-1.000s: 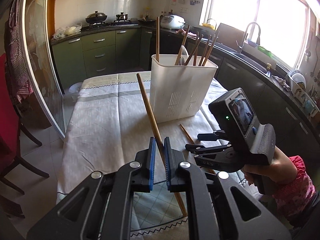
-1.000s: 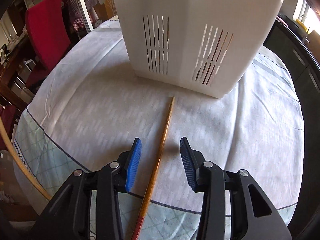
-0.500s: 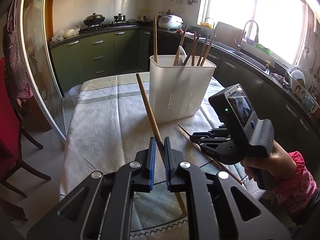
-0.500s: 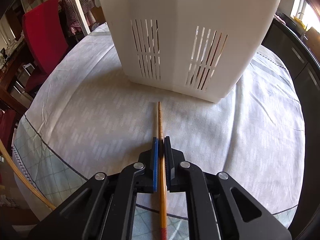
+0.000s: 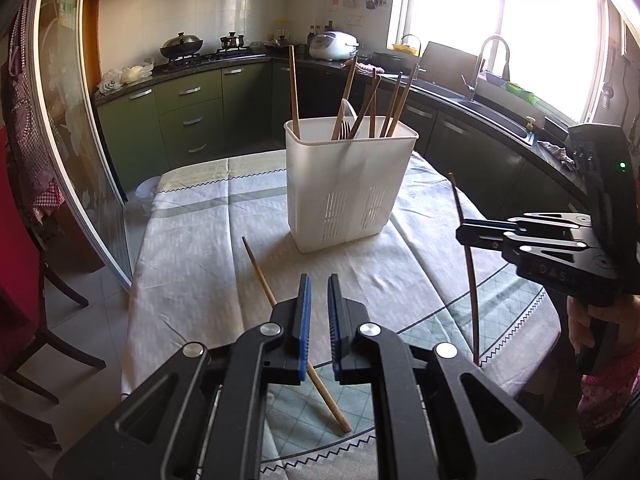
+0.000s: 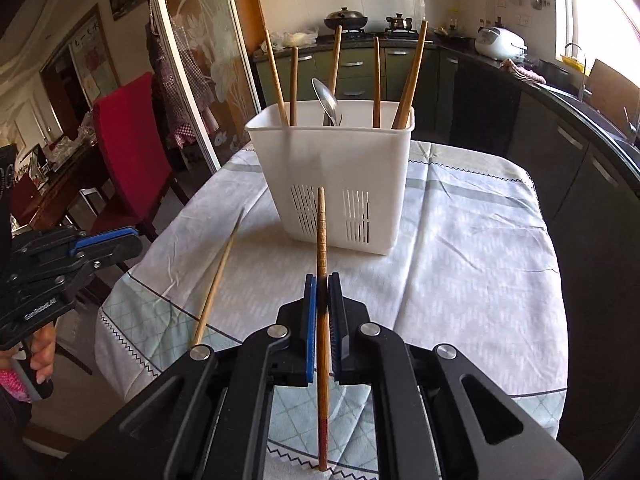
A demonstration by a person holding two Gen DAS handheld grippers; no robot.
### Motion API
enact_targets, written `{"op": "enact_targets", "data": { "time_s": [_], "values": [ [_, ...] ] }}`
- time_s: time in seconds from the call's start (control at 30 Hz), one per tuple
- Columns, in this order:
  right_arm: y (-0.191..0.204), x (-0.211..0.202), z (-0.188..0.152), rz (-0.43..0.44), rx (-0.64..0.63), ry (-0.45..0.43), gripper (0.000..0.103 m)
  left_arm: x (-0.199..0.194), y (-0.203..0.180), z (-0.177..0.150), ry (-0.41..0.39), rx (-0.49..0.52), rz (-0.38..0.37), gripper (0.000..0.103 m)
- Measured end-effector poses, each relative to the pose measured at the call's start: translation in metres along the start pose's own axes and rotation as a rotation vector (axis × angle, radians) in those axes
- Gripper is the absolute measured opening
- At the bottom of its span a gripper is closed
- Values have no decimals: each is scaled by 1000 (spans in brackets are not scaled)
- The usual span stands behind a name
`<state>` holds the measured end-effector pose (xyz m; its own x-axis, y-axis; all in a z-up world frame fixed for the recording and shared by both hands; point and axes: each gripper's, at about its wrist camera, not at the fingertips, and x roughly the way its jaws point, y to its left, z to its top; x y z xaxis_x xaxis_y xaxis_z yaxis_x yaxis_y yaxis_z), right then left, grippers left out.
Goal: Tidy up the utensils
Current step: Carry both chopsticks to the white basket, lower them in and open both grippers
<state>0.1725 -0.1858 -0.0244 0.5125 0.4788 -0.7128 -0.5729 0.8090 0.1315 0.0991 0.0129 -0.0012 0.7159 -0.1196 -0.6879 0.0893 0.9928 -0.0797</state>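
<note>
Right gripper (image 6: 319,312) jaws shut tight on a thin brown wooden chopstick (image 6: 321,232), lifted near the white plastic utensil holder (image 6: 332,184). Left gripper (image 5: 317,320) jaws narrow, holding nothing; another wooden chopstick (image 5: 260,276) lying on the counter (image 5: 192,240).

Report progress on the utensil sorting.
Done: several chopsticks and a spoon stand in the white holder. In hand: the right gripper is shut on one held chopstick, lifted and aimed at the holder. Left: a loose chopstick appears to lie on the tablecloth; the left gripper is open and empty above it.
</note>
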Motion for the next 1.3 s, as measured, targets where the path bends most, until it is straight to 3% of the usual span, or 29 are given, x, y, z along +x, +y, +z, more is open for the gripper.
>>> {"op": "enact_targets", "data": {
  "time_s": [0.2, 0.37, 0.5, 0.67, 0.73, 0.77, 0.9, 1.13, 1.3],
  "values": [
    [-2, -25, -5, 11, 9, -27, 7, 35, 22, 7, 143, -109, 40, 8],
    [-9, -25, -6, 22, 18, -31, 7, 98, 39, 9, 322, -198, 91, 16],
    [-10, -26, -8, 37, 19, -37, 7, 142, 55, 8, 446, -281, 145, 16],
    [-17, -27, -8, 50, 32, -44, 7, 163, 59, 7, 495, -313, 172, 16],
    [-19, -28, -9, 53, 37, -46, 7, 166, 57, 8, 495, -299, 178, 15],
    [-19, -28, -10, 55, 38, -47, 7, 167, 55, 9, 494, -292, 180, 7],
    [-20, -30, -12, 65, 44, -53, 7, 160, 50, 11, 475, -295, 138, 6],
    [-23, -45, -12, 75, 56, -90, 7, 78, 31, 19, 205, -208, 82, 6],
    [-16, -54, -15, 81, 47, -103, 7, 17, 6, 5, 4, -108, 62, 6]
  ]
}}
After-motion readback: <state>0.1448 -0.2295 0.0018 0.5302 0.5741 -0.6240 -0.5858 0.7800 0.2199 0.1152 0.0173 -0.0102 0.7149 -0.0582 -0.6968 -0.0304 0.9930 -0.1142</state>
